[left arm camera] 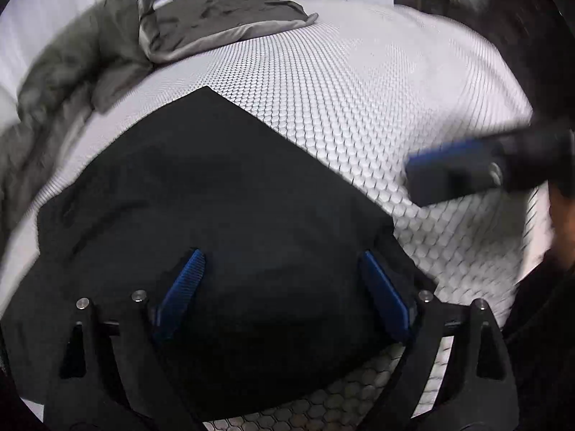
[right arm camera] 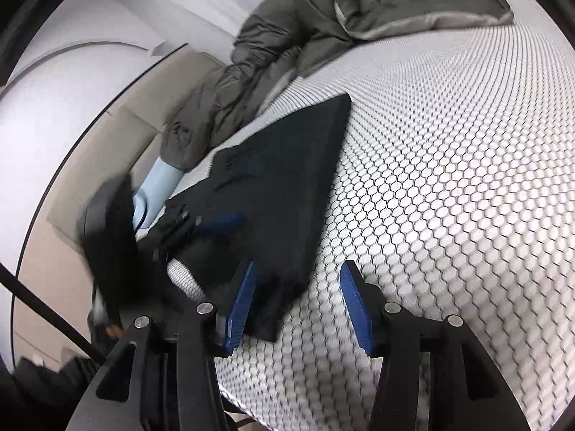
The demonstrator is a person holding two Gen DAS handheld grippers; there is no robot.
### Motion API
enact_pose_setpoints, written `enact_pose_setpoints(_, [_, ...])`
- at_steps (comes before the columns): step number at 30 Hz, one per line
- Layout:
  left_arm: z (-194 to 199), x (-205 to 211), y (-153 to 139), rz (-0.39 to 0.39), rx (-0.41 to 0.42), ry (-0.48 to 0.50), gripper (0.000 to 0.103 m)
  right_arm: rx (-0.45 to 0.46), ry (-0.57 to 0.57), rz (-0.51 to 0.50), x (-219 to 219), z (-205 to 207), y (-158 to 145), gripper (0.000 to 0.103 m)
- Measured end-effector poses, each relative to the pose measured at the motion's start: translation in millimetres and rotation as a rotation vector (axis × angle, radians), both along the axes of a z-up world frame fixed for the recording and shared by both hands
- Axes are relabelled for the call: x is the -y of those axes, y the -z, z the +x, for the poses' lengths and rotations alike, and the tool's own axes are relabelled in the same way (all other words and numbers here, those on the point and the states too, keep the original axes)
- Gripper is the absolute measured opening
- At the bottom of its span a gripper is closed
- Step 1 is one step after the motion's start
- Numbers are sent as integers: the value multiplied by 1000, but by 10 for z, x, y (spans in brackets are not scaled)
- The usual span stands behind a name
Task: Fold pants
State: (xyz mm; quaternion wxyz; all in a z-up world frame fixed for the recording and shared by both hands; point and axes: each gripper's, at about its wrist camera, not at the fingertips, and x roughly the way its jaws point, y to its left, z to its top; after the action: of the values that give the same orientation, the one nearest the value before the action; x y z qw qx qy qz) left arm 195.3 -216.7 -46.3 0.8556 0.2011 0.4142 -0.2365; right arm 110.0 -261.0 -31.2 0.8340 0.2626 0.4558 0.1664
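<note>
I had the mattress (left arm camera: pixel 359 82) under me, white with a honeycomb cover, and a grey blanket (left arm camera: pixel 215 21) heaped at its far end. The pants (left arm camera: pixel 215 215) lay near the close edge, black and already folded into a flat slab. My left gripper (left arm camera: pixel 284 287) hung over them, jaws apart, gripping nothing. My right gripper (right arm camera: pixel 296 301) sat at the near corner, also apart and empty. I judged a careless pinch there could catch only the top layer and undo the fold.
</note>
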Motion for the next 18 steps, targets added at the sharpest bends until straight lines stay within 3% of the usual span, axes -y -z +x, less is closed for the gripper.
enact_pose_setpoints(6, [26,-60,82,-16,-41,-18,88,-75,-52,-81,-292,589,182,49])
enact_pose_setpoints(11, [28,-63,140,-14,-35,-26,88,-98,-44,-144,-288,1162,281,32])
enact_pose_setpoints(15, [91,-120,169,-37,-72,-11,88,-123,-47,-138,-150,1736,391,26])
enact_pose_setpoints(18, [98,-147,174,-44,-76,-1,88,-76,-54,-199,-165,2135,422,23])
